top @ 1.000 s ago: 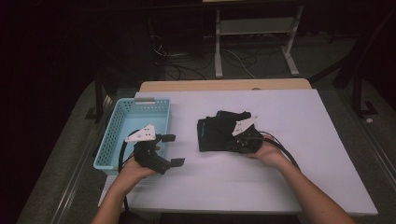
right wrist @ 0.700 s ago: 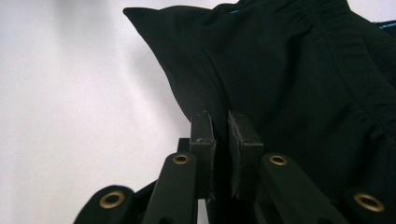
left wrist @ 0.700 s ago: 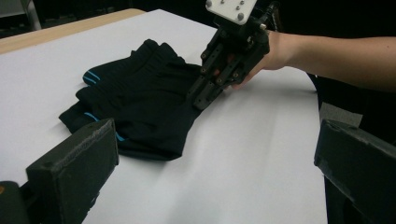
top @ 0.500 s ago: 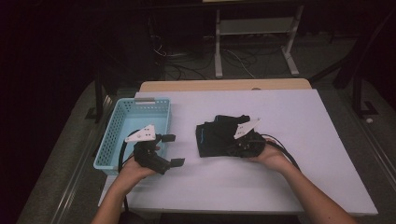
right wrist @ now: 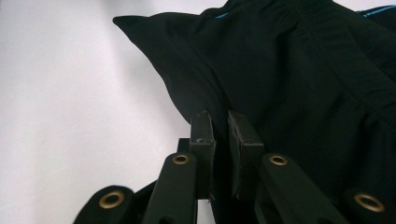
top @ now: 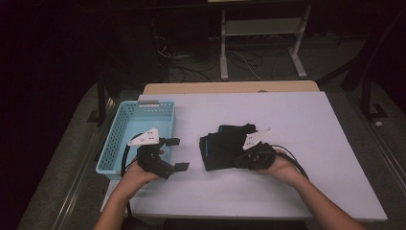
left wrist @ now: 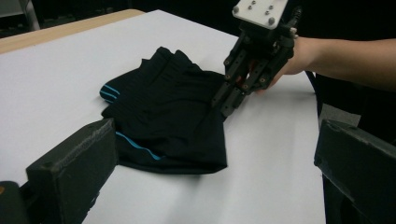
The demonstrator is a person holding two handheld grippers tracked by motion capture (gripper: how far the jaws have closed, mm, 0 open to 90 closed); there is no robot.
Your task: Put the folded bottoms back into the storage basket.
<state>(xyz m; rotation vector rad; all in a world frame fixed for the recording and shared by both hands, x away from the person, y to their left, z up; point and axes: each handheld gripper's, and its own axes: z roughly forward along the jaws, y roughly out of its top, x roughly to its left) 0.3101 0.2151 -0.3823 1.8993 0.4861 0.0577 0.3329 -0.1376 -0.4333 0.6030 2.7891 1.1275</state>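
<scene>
My right claw (right wrist: 219,135) is clenched on the edge of the black shorts (top: 225,151).

The fabric is pinched thin between my pads, and the folded shorts lie mid-table (top: 297,124), right of the blue basket (top: 115,143). I judge them light, limp and slippery; a hem or waistband corner grips best. My left claw (top: 176,154) hangs released beside the basket.

table: white top (top: 335,158), with a wooden strip (top: 230,87) along the far edge
basket: light blue plastic one (top: 125,125), sits at the left edge of the table
shorts: black folded pair with blue stripes (top: 221,149), lying flat near the middle, well apart from the basket
</scene>
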